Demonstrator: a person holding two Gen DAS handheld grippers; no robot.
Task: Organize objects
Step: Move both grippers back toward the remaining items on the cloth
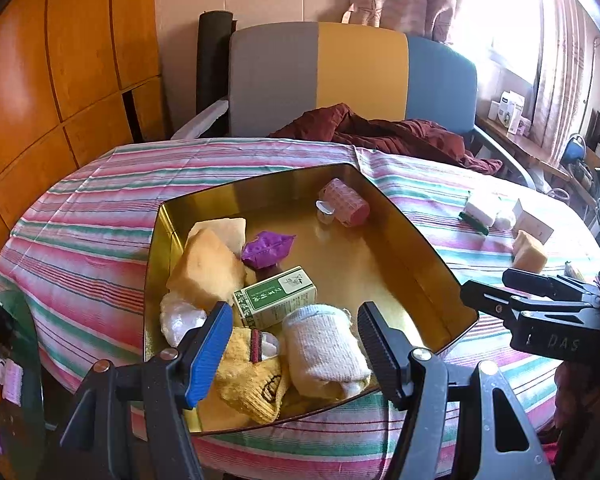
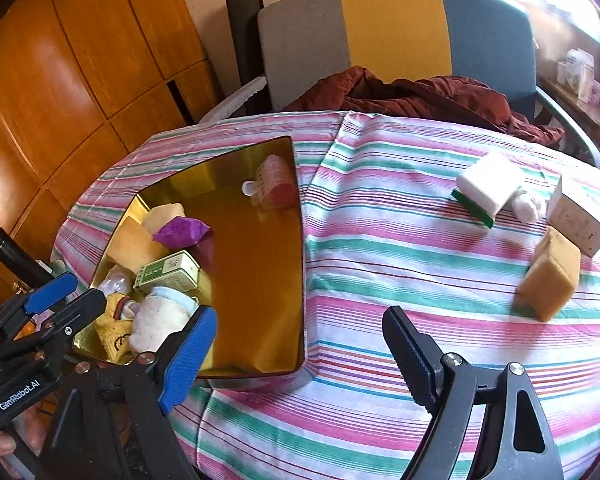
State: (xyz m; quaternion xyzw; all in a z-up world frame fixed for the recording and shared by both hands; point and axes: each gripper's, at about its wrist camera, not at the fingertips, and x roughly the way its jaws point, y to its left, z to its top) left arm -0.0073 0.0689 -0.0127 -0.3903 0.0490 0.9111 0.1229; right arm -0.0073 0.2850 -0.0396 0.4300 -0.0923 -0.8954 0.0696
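Observation:
A gold metal tin [image 1: 412,240] [image 2: 260,264] lies on the striped tablecloth. It holds sponges [image 1: 208,268], a purple packet [image 1: 268,249], a green box [image 1: 278,298], a white sock roll [image 1: 324,344], a yellow sock [image 1: 252,380] and a pink cup [image 1: 346,201]. My left gripper [image 1: 292,340] is open, empty, above the tin's near end, over the socks. My right gripper [image 2: 300,356] is open, empty, above the cloth by the tin's near right corner. On the cloth to the right lie a tan sponge [image 2: 552,276], a white-green sponge [image 2: 486,188], a white box [image 2: 580,216] and a small white wad [image 2: 526,206].
A grey, yellow and blue chair [image 2: 396,36] with a maroon cloth [image 2: 416,94] stands behind the table. Wooden cabinets [image 2: 60,80] are on the left. A shelf with boxes [image 1: 510,114] runs along the window on the right.

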